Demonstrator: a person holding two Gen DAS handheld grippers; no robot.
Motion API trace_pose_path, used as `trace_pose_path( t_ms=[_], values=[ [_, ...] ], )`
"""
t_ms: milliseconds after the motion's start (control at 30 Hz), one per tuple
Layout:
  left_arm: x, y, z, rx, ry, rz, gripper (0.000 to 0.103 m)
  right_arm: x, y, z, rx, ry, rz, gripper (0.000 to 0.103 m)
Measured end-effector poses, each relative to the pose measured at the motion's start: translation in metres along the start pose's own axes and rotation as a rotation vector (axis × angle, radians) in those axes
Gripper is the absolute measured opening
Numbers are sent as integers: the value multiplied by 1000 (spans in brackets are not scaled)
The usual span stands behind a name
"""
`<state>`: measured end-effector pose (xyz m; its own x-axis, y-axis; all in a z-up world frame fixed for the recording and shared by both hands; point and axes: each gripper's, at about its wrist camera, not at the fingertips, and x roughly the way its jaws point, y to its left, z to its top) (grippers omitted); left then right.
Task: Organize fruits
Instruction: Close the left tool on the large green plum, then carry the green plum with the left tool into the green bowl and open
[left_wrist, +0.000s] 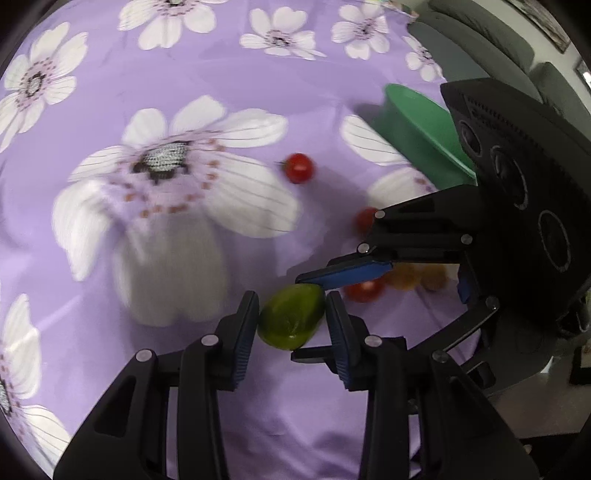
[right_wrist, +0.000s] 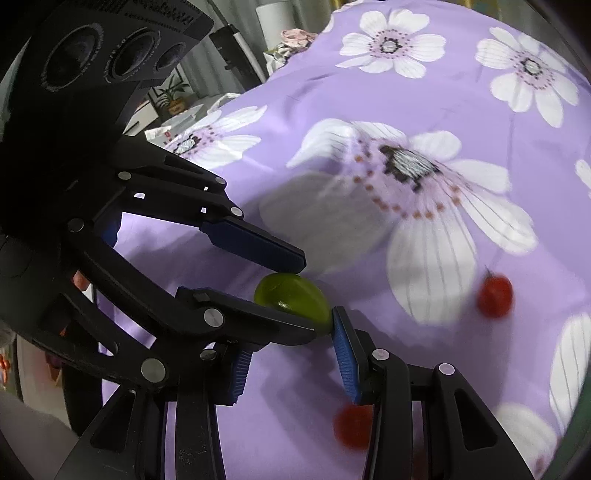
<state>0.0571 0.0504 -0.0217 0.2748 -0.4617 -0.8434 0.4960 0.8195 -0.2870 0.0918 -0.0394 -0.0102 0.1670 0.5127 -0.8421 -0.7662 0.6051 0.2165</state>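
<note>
Gripping one green fruit (left_wrist: 291, 320) from two sides, both of my claws met over the purple flowered cloth (left_wrist: 221, 85). My left claw (left_wrist: 291, 325) had a blue pad pressed against each flank of the fruit, so it was closed on it. My right claw (right_wrist: 295, 354) came in across it: in the left camera one of its blue pads (left_wrist: 347, 275) touched the fruit's top, and in the right camera the fruit (right_wrist: 291, 301) sat just ahead of the tips, with the right pad (right_wrist: 343, 354) against its end. The opposite pad was hidden behind my left claw's arm, so I could not tell if that claw truly clamped it.

To the left of the fruit the cloth lay bare, all white petals and wide room. Beyond it and a little right sat a red cherry tomato (left_wrist: 298, 168), well apart. Further right a second red tomato (left_wrist: 365, 218) peeked out beside my right claw's arm, a third (left_wrist: 364, 290) lay under that pad, and some blurred tan fruits (left_wrist: 413, 277) lay near it. A green bowl (left_wrist: 417, 122) stood at the cloth's far right edge.
</note>
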Motion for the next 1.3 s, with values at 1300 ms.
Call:
trace_pose_path(
  t_ms=[1300],
  values=[
    [-4,-33,-34,-231,-74,-156,38,-41,6,-63,130,-144,-34,44]
  ],
)
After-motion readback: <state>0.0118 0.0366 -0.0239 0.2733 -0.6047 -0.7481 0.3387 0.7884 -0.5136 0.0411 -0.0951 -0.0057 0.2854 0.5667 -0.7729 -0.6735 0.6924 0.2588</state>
